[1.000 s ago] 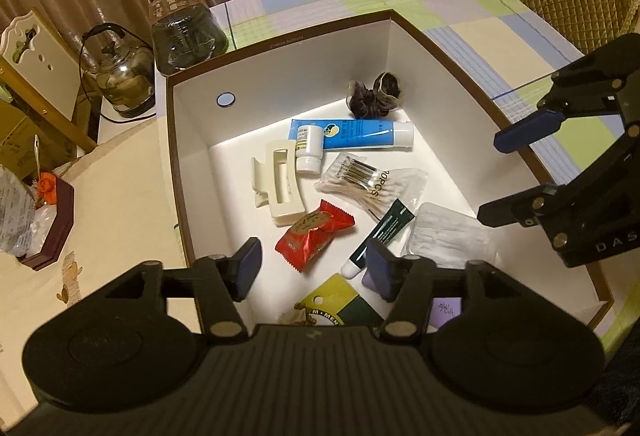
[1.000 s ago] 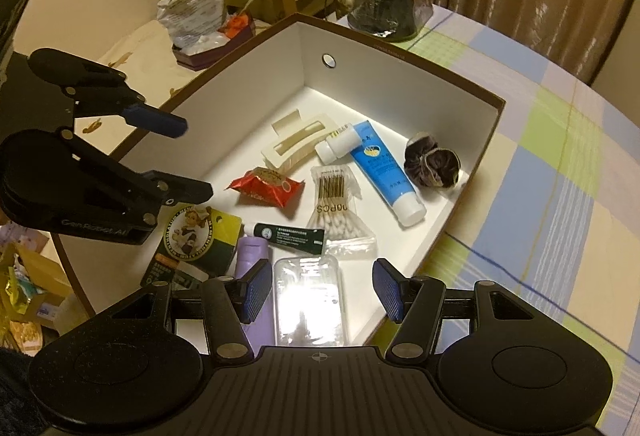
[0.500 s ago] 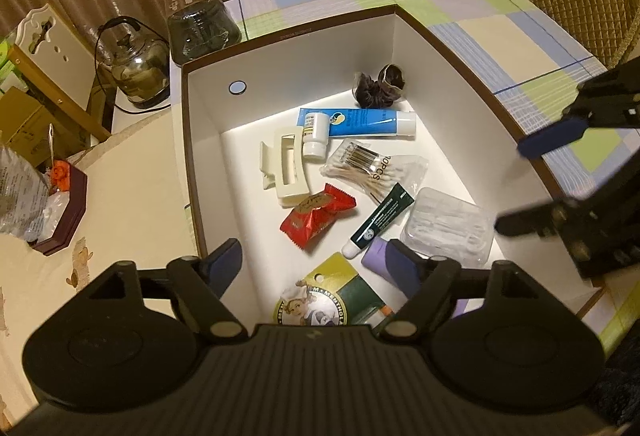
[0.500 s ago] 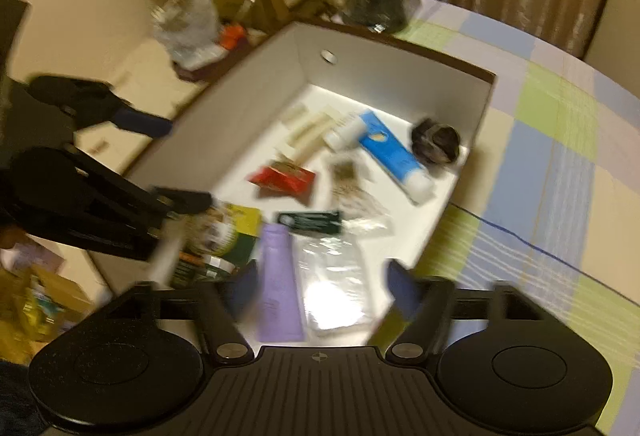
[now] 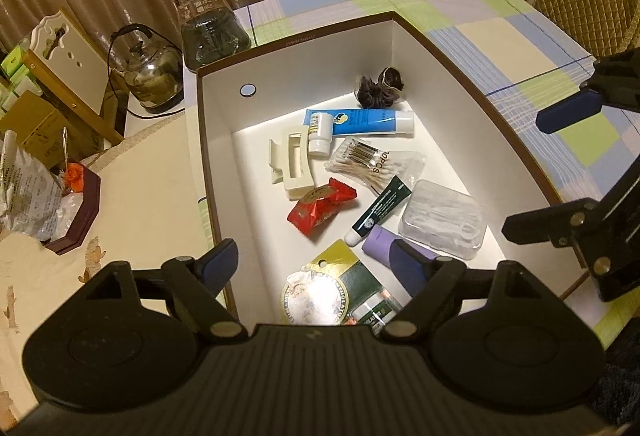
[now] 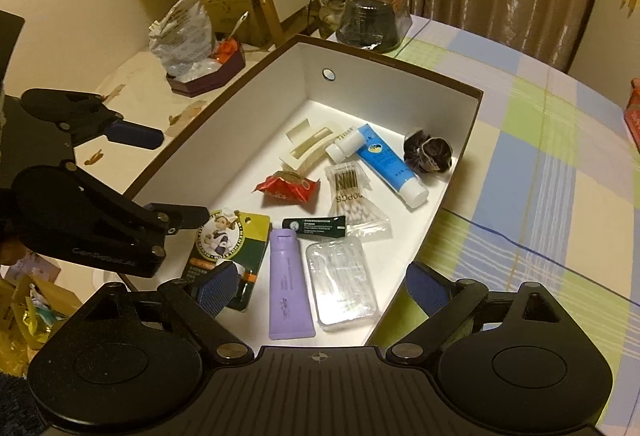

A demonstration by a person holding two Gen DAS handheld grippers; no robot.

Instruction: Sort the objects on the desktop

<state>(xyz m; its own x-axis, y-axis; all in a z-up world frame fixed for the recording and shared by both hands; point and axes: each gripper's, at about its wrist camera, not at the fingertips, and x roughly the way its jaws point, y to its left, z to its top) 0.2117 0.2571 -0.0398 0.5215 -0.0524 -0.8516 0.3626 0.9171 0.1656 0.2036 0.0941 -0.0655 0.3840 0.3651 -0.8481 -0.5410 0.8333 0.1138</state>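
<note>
Nearby, kettle and jar flank box.

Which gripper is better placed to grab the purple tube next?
Right. The purple tube lies directly ahead of the open right gripper, near its fingertips. The left gripper, also open, sits toward the box's other side.

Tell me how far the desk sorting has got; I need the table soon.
Done, it seems: the white box already holds the blue tube, hair clip, cotton swabs, red snack packet, purple tube and more. In hand: nothing; the left tool and right tool hover open above the box. Left: no loose small items show on the checked cloth near it.
</note>
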